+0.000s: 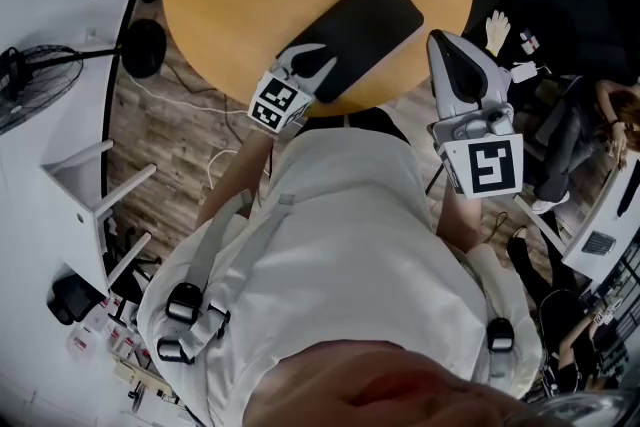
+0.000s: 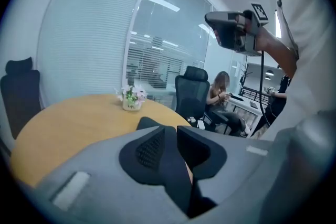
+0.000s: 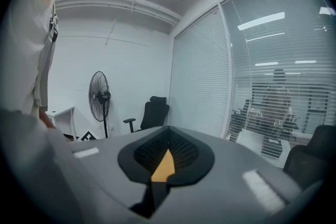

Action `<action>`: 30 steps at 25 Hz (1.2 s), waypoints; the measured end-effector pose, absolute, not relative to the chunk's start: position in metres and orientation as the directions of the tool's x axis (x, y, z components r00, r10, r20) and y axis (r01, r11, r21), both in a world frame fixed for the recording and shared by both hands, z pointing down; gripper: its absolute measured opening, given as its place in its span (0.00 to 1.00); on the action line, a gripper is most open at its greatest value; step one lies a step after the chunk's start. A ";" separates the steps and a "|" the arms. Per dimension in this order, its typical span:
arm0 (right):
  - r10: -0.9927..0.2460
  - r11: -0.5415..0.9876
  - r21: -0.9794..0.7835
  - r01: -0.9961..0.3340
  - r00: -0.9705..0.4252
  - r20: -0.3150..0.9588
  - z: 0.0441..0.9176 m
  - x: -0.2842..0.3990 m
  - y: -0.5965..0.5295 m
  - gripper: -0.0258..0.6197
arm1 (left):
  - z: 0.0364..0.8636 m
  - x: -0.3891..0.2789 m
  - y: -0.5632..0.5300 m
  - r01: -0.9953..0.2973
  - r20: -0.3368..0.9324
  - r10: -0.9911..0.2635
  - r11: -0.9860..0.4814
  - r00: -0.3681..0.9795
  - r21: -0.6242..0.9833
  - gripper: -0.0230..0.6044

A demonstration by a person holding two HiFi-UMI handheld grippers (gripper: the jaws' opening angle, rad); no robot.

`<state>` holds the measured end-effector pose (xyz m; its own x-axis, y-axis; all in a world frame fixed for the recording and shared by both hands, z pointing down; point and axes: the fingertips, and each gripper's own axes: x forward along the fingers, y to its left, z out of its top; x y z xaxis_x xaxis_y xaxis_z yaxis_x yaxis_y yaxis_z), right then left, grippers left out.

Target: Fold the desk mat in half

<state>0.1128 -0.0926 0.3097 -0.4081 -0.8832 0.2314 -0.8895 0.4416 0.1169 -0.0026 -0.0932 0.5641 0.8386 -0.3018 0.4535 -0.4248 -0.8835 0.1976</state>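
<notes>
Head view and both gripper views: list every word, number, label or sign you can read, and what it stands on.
Readable words or numbers: none in any view.
Left marker cube: black-and-white square patterns, no lettering.
Right marker cube: the same.
Small packs at the head view's lower left: print too small to read.

We see the left gripper [image 2: 170, 136] low in the view, its two dark pads pressed on the edge of the black desk mat [image 2: 169, 170], which runs as a dark band between them and shows again as a corner just beyond the jaws. Behind lies the round wooden table [image 2: 68, 128] with a small pot of flowers [image 2: 131, 98] near its far edge. Past it stand an office chair [image 2: 191, 89] and a seated person [image 2: 220, 94], while the right gripper [image 2: 212, 26] hangs at upper right.
</notes>
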 end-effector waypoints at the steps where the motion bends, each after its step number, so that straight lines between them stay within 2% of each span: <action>1: -0.883 0.442 0.118 -0.889 -0.408 0.231 0.310 0.113 -0.093 0.05 | 0.552 -0.002 -0.100 -0.442 0.430 -0.331 -0.877 0.840 0.189 0.16; 5: -0.882 0.445 0.126 -0.887 -0.410 0.232 0.312 0.113 -0.096 0.05 | 0.507 -0.006 -0.125 -0.514 0.343 -0.437 -0.839 0.832 0.178 0.14; 14: -0.882 0.443 0.137 -0.886 -0.403 0.243 0.317 0.115 -0.110 0.05 | 0.418 -0.014 -0.157 -0.601 0.202 -0.572 -0.787 0.795 0.139 0.11; 20: -0.881 0.448 0.143 -0.883 -0.408 0.240 0.313 0.115 -0.118 0.05 | 0.360 -0.016 -0.167 -0.619 0.102 -0.610 -0.769 0.785 0.160 0.11; 30: -0.883 0.448 0.158 -0.880 -0.408 0.230 0.303 0.114 -0.128 0.05 | 0.297 -0.032 -0.179 -0.679 0.009 -0.681 -0.729 0.732 0.091 0.08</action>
